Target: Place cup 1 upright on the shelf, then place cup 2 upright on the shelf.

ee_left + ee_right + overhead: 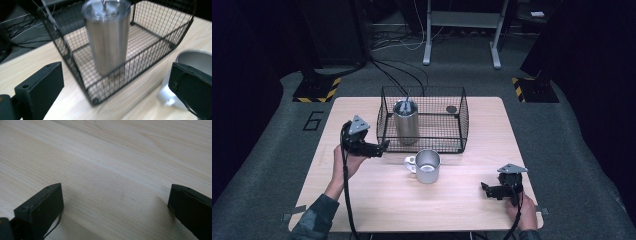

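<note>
A tall steel tumbler [406, 122] with a clear lid stands upright in the left part of a black wire basket [459, 130]. In front of the basket a steel mug [427, 166] sits on the table, handle to the left. My left gripper [383, 146] hovers open just left of the basket's front corner, empty. In the left gripper view the tumbler [108, 37] and basket [77, 72] lie ahead, with the mug [185, 60] behind the right jaw. My right gripper [484, 188] rests open and empty near the table's front right, over bare wood [117, 170].
A small dark round thing [451, 109] lies in the basket's back right. The wooden table [377, 200] stands on grey carpet. Cables and a white desk frame [462, 30] sit beyond the far edge. Yellow-black striped stand feet [317, 90] flank the table.
</note>
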`<state>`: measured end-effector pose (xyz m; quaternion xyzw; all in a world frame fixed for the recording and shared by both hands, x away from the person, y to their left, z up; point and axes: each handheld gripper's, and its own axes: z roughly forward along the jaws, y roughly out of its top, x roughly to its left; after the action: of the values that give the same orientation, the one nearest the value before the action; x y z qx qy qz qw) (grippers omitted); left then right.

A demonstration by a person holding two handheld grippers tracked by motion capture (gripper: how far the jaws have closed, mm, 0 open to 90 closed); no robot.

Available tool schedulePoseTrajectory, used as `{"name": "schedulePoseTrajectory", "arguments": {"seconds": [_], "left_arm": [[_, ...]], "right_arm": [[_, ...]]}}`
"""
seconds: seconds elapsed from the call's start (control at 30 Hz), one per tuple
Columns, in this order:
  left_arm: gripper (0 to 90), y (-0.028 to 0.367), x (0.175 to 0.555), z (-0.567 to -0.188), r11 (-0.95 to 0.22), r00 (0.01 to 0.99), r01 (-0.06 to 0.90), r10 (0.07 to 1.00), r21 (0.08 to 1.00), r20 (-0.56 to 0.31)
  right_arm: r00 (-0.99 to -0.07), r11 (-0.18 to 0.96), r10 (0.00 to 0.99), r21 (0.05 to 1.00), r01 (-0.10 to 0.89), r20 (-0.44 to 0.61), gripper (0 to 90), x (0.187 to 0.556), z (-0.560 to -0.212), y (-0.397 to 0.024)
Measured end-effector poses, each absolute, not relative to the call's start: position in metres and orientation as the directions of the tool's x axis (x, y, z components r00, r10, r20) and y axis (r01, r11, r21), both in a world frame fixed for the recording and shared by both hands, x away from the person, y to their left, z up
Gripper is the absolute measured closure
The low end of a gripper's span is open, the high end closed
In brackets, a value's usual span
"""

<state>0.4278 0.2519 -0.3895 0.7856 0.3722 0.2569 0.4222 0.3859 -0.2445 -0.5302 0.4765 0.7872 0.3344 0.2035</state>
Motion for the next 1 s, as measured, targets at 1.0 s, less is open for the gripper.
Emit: {"name": "schedulePoseTrajectory", "arguments": {"seconds": [1.0], "left_arm": [[0.2,0.341,0.431,-0.529,-0.341,0.453,0.619,0.891,0.707,0.033]], "right_arm": [[-0.463,0.322,0.886,0.720,0.615,-0.001,0.0,0.386,-0.530,-0.244]]}}
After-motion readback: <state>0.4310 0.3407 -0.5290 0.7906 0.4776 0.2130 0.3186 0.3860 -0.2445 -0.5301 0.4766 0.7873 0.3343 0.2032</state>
